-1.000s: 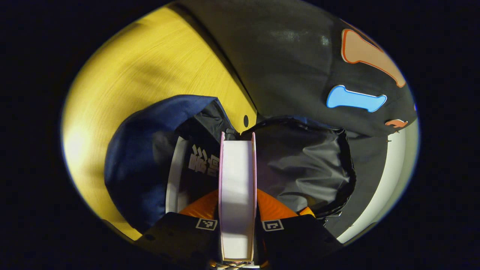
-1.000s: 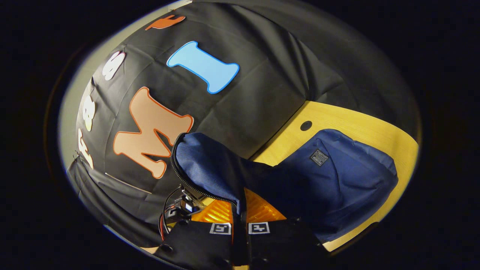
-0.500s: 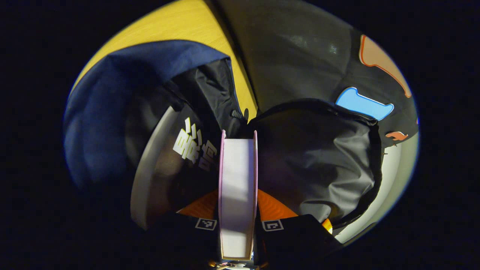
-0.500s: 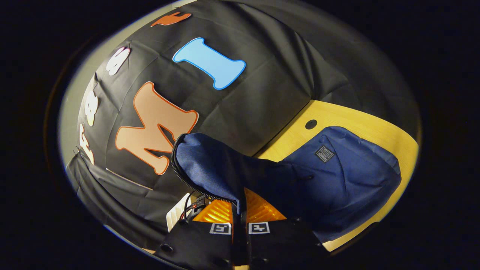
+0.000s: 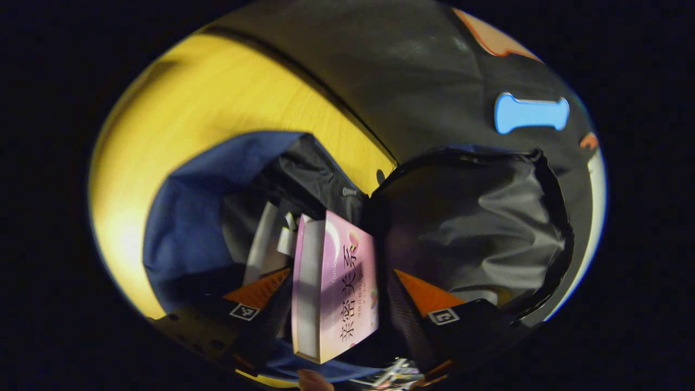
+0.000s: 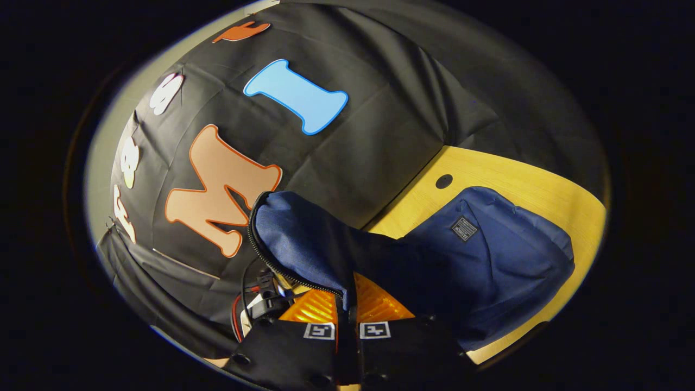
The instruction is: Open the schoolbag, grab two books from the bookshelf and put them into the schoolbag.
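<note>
Left gripper view: left gripper (image 5: 341, 301) fingers spread apart, pink book (image 5: 336, 290) loose between them, leaning inside the open blue schoolbag (image 5: 190, 228) beside another book (image 5: 266, 244), apparently just let go. Right gripper view: right gripper (image 6: 347, 317) clamped on the bag's zipper flap (image 6: 304, 244), likely holding the mouth open above the wooden table (image 6: 521, 179).

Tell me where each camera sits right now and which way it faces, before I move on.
Left gripper view: rides on the left gripper, looking down into the open schoolbag; its spread fingers flank the pink book.
Right gripper view: rides on the right gripper, facing the booth wall over the table; its fingers pinch the bag's flap.
Shared: the blue schoolbag, the yellow table.
</note>
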Demonstrator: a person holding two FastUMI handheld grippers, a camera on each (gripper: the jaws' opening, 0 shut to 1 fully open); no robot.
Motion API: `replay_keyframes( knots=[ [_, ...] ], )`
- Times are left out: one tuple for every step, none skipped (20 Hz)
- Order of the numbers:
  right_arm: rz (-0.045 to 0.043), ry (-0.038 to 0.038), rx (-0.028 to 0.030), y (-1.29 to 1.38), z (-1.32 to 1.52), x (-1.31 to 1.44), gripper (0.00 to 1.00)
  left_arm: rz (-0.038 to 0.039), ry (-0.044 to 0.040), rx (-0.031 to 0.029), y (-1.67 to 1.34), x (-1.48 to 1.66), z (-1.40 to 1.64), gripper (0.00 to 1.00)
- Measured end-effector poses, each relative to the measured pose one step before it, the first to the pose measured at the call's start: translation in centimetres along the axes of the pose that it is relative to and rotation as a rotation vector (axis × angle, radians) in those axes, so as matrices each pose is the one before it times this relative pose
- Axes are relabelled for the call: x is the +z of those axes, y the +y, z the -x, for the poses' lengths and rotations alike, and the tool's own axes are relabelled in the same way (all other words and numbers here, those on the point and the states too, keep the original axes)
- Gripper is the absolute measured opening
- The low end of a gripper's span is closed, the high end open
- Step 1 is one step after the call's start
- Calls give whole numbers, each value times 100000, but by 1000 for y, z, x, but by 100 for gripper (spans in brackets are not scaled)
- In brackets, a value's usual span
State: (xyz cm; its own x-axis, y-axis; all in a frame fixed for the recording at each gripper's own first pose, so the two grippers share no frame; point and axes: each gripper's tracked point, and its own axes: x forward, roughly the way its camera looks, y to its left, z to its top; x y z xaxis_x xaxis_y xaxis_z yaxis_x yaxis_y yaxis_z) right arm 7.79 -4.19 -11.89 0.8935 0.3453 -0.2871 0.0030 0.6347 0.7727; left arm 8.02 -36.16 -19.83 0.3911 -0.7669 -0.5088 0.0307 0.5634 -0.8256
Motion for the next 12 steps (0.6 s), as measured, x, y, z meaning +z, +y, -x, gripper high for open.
replay_keyframes(
  knots=[
    [541,269,-131,22,-59,-175,3,-6039,-3535,1300,-19,738,420,96],
    [184,274,9,-113,-9,-117,3,-5166,-3545,1743,-81,1001,674,92],
    [-52,69,27,74,-69,83,3,-5148,-3292,1736,123,903,920,96],
    [19,-43,-70,-17,-10,24,3,-5542,-3204,2961,413,897,1039,96],
    [194,134,-27,129,-83,-71,3,-5475,-3918,3785,564,997,976,95],
    [272,70,-57,26,-24,40,3,-5948,-4421,5195,964,1243,927,91],
    [499,93,-132,-104,-40,-36,3,-6313,-5889,5771,1271,1454,690,96],
    [116,-21,-140,49,105,59,3,-6278,-3846,3531,793,1052,749,96],
    [172,16,-204,40,-60,-69,3,-5161,-3621,2381,214,835,829,96],
    [309,28,-165,52,-8,-17,3,-4355,-3952,2341,499,1036,914,96],
    [263,116,-140,21,-27,-154,3,-3916,-3902,3092,656,1141,968,96],
    [424,83,-231,4,19,-103,3,-3385,-5186,3567,941,1490,1079,96]
  ],
)
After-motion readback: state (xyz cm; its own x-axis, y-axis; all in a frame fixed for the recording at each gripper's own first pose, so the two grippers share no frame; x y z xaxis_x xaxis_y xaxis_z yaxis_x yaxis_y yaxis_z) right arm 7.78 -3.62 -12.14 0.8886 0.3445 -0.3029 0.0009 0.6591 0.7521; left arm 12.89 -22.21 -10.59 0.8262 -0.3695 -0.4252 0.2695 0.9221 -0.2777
